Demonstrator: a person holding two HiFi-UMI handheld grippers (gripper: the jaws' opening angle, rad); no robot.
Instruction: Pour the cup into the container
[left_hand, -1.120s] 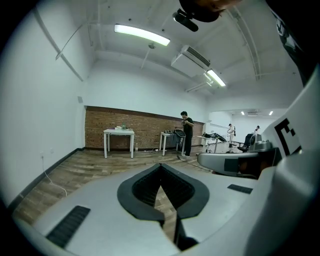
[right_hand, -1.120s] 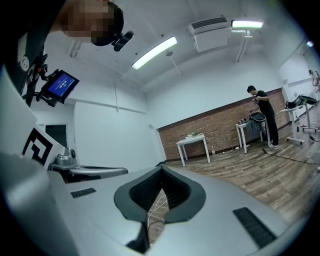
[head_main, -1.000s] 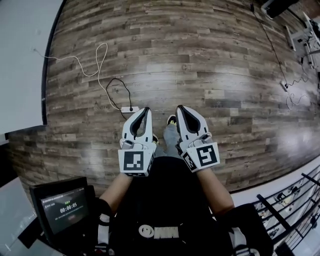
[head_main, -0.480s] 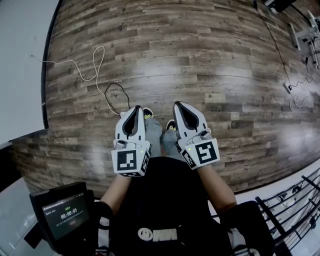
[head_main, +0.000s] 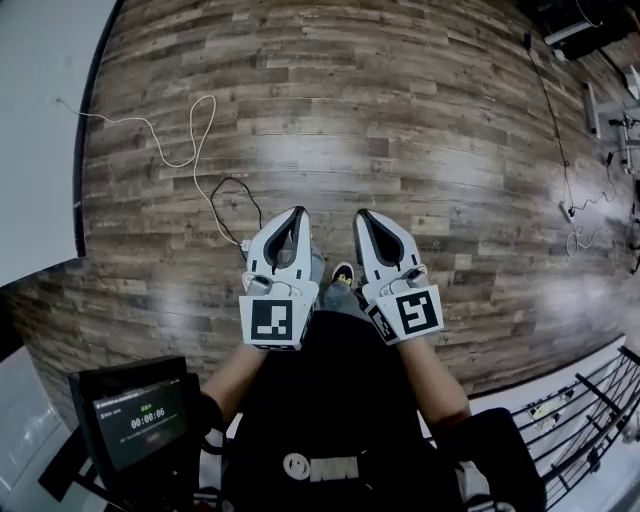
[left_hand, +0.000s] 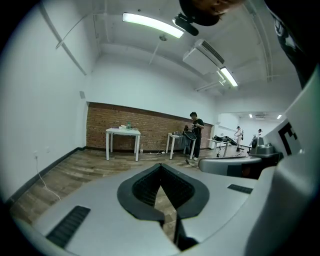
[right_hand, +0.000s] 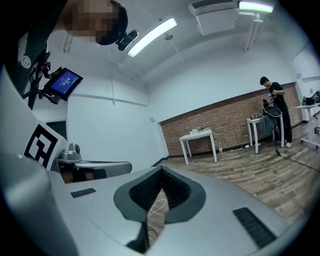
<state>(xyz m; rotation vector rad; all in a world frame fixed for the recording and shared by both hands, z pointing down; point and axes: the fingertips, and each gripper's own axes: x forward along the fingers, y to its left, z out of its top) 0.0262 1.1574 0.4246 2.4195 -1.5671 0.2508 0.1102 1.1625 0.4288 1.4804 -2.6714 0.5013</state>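
Two hand-held grippers side by side, both closed on nothing.

Head view: I count my left hand-held gripper (head_main: 291, 224) and right hand-held gripper (head_main: 368, 225), jaws together, above the wooden floor (head_main: 400, 120), with one white cable (head_main: 190, 130), one black cable (head_main: 236, 190) and one screen (head_main: 140, 420). Left gripper view alone shows me two worktops (left_hand: 122, 131) by a brick wall (left_hand: 150, 126) and one person (left_hand: 196, 135); the small items on top are too small to tell cup or container. Right gripper view shows the white cable under its meeting jaws.
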